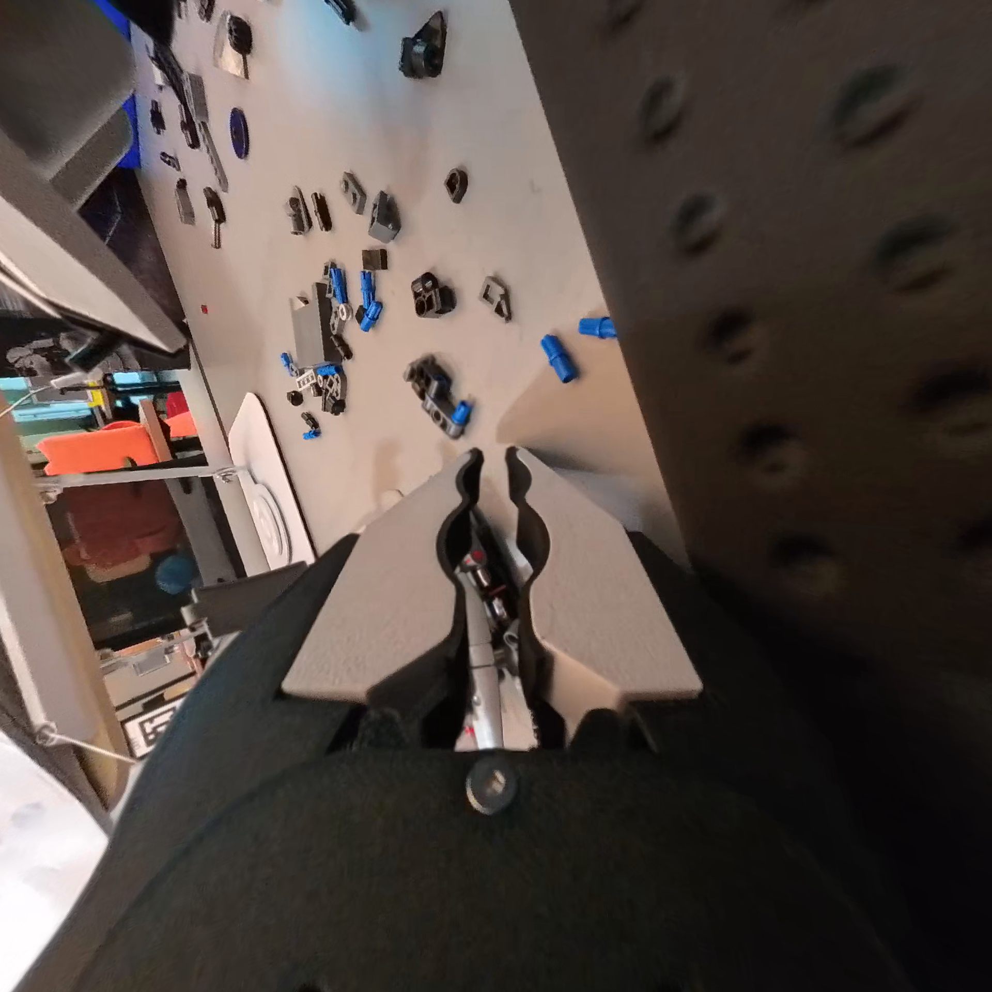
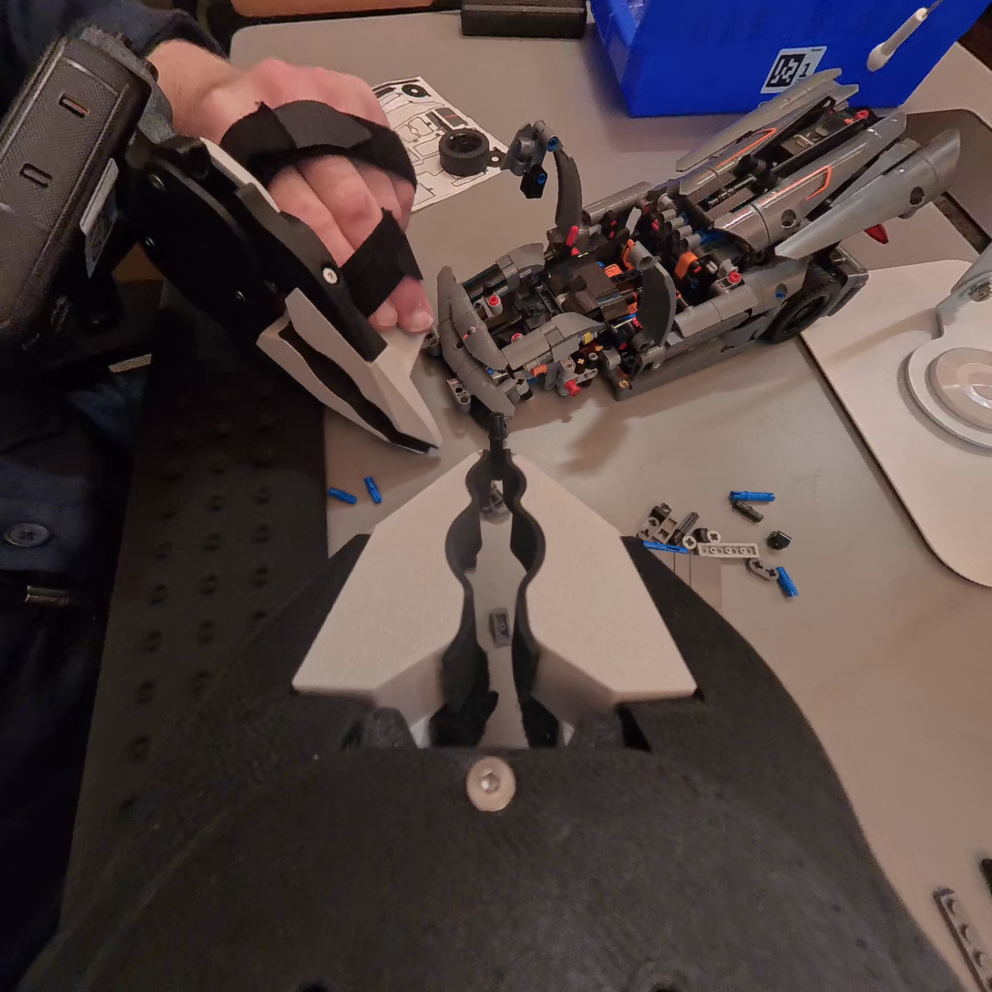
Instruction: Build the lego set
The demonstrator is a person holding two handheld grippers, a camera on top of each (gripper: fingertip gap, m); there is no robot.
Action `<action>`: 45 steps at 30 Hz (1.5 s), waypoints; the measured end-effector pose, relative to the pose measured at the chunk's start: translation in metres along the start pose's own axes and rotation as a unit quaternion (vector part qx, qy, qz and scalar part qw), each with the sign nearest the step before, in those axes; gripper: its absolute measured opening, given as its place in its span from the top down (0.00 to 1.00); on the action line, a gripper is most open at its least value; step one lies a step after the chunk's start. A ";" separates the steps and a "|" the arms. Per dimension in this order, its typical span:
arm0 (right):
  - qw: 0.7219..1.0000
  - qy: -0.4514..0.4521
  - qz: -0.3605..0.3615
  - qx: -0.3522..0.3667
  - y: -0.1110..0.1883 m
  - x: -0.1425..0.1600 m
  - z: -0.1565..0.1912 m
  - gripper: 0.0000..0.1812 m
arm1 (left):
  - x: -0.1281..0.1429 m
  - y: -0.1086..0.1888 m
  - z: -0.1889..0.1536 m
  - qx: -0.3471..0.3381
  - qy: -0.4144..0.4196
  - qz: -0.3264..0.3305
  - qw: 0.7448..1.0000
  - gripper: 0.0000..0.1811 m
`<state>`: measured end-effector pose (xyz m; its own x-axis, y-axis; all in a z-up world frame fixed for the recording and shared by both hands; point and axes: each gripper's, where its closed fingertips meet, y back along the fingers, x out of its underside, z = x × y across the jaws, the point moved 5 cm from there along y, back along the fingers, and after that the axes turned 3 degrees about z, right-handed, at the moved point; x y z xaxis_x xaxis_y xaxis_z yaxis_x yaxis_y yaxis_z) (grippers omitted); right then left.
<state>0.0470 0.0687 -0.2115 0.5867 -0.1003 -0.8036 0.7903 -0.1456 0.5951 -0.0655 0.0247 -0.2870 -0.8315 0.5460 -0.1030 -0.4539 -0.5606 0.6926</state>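
Pinched only at the tips of the right tongs (image 2: 496, 456), the black pin (image 2: 498, 429) could be twisted loose; the left tongs (image 1: 494, 456), nearly closed, seemingly hold nothing.

Premises: a lab or workshop. Evidence: black perforated breadboard (image 2: 214, 537) left of the right claw, blue bin (image 2: 698, 64) carrying a fiducial marker beyond it, orange storage bins (image 1: 102, 448) on shelving left of the left claw.

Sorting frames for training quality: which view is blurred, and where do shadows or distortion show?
Left wrist view: the perforated board at right is smeared by blur, the loose pieces sharper, and the table looks tilted. Right wrist view: mostly sharp; the left gripper casts a soft shadow on the table; wide-angle bending at edges.
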 end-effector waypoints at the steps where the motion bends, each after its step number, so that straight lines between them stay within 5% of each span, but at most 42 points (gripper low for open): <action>1: 1.000 0.001 0.001 -0.001 0.000 0.000 0.000 1.00 | 0.002 0.001 0.000 0.001 0.000 0.004 1.000 0.96; 11: 0.995 0.034 0.071 -0.056 -0.013 0.000 0.020 0.99 | -0.007 0.036 0.055 -0.082 0.117 -0.074 0.987 0.90; 29: 0.976 -0.025 0.115 -0.181 -0.022 -0.010 0.030 0.99 | -0.029 0.042 0.052 -0.168 -0.049 -0.064 0.983 0.97; 45: 0.981 -0.088 0.001 -0.172 -0.010 -0.024 0.010 0.99 | -0.015 0.042 0.071 -0.180 0.058 -0.093 0.977 0.99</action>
<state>0.0236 0.0627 -0.1984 0.5721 -0.2725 -0.7736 0.8202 0.1930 0.5385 -0.0490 0.0368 -0.2060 -0.7448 0.5968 -0.2986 -0.6670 -0.6524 0.3599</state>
